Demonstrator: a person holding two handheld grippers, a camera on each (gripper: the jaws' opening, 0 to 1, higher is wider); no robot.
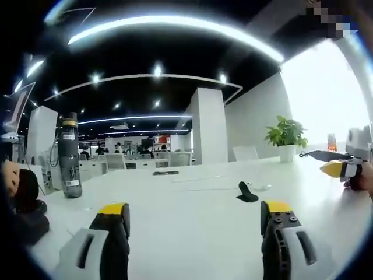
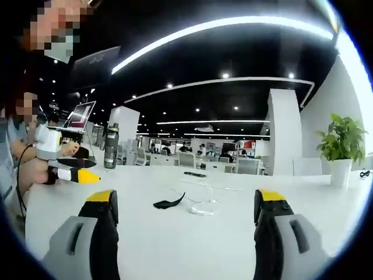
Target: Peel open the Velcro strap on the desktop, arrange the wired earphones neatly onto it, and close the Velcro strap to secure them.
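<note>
Wide-apart left gripper (image 1: 195, 219) jaws, probably the Velcro strap (image 1: 247, 193) beyond.

Desk (image 1: 192, 216) smooth white, slight gloss; strap (image 1: 247, 193) matt black cloth; bottle (image 1: 69, 156) dark plastic w/ sheen.

No readable text, brand or number anywhere. Label on the dark bottle (image 1: 69, 156) too small and blurred to read; laptop screen (image 2: 81, 115) also illegible.
</note>
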